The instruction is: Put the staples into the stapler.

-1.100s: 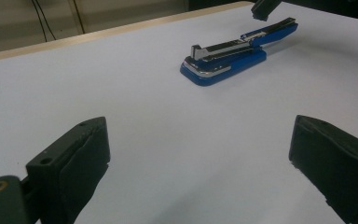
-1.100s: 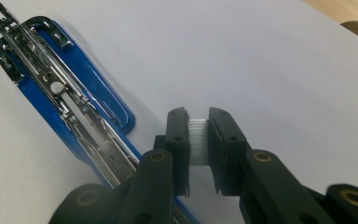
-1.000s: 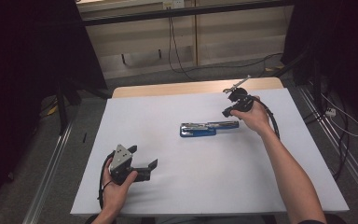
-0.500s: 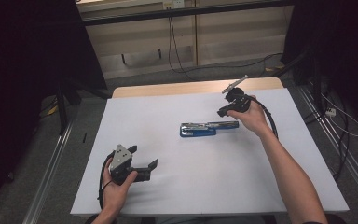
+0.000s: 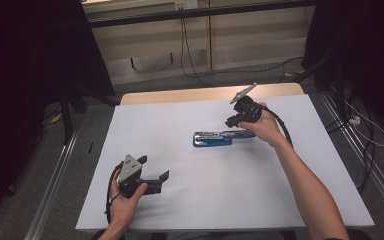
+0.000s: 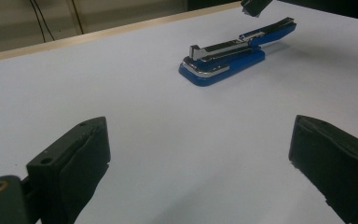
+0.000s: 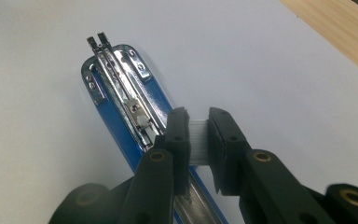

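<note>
While hovering right above the open blue stapler, right gripper clamped on a white staple strip; left gripper wide apart.

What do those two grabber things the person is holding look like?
Both are black. The left gripper carries a grey three-cornered plate on top, and a black cable loops from it by the wrist. The right gripper bears a matching grey plate and trails its own black cable. Its jaws show round brass-coloured screw holes. The forearms are bare, no sleeves.

High view overhead, facing forward-down; both gripper views low, close; shared blue stapler on table.
</note>
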A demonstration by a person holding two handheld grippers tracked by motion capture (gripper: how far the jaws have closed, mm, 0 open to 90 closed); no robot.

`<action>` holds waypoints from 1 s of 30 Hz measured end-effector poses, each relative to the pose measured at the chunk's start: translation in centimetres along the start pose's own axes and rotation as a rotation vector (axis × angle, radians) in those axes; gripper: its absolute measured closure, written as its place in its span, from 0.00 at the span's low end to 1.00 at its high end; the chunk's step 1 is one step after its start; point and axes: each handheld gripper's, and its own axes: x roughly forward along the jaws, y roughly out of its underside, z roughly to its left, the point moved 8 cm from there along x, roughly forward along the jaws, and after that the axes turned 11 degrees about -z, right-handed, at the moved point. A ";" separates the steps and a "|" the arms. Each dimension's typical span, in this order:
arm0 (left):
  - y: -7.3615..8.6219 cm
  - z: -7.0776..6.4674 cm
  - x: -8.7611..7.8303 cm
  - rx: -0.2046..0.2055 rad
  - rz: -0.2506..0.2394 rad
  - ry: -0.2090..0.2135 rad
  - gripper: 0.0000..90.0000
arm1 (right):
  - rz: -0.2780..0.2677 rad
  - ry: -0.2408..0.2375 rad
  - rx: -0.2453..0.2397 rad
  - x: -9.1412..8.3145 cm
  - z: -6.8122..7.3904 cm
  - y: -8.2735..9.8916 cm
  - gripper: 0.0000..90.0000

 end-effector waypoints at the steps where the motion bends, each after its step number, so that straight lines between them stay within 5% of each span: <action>1: 0.0 0.0 0.0 0.001 0.000 0.000 0.06 | -0.001 -0.004 0.000 0.1 0.1 -0.1 0.88; 11: 0.1 0.0 0.0 0.000 0.004 0.000 0.06 | -0.030 -0.048 -0.063 0.8 1.3 -1.3 0.88; 30: 0.1 0.3 0.0 -0.006 0.006 -0.010 0.06 | -0.050 -0.094 -0.103 2.5 2.8 -2.3 0.88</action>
